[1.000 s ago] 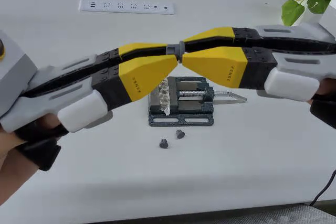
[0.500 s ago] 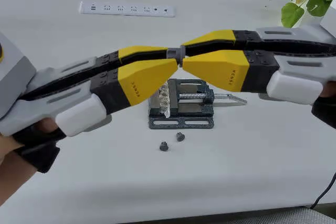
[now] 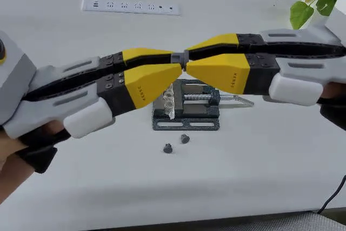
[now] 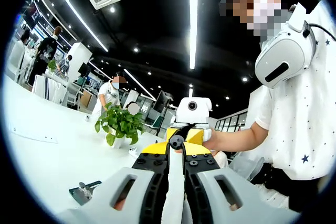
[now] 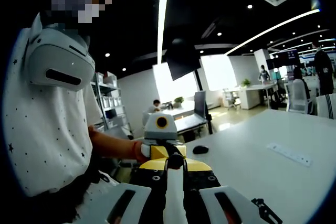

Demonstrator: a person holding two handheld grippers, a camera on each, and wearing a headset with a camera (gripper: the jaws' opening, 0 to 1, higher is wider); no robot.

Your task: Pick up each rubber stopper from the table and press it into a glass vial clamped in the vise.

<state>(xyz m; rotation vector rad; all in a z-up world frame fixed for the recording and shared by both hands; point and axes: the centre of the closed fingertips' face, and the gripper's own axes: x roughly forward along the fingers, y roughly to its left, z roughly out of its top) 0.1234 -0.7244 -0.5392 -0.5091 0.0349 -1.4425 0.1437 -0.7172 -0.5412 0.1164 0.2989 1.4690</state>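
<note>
Progress: early. One stopper (image 3: 180, 57) is in the air above the surface (image 3: 259, 160), with the left gripper (image 3: 176, 59) and right gripper (image 3: 187, 60) both pinched on it tip to tip. Two loose stoppers (image 3: 168, 147) lie near the vise (image 3: 186, 118). The vials (image 3: 168, 101) look uncapped. Head view gives that layout; the gripper views show the stopper end-on at closed jaws.

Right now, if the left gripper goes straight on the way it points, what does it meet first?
The rubber stopper sitting at the tips, then at once the right gripper, which faces the left gripper tip to tip with almost no gap.
</note>
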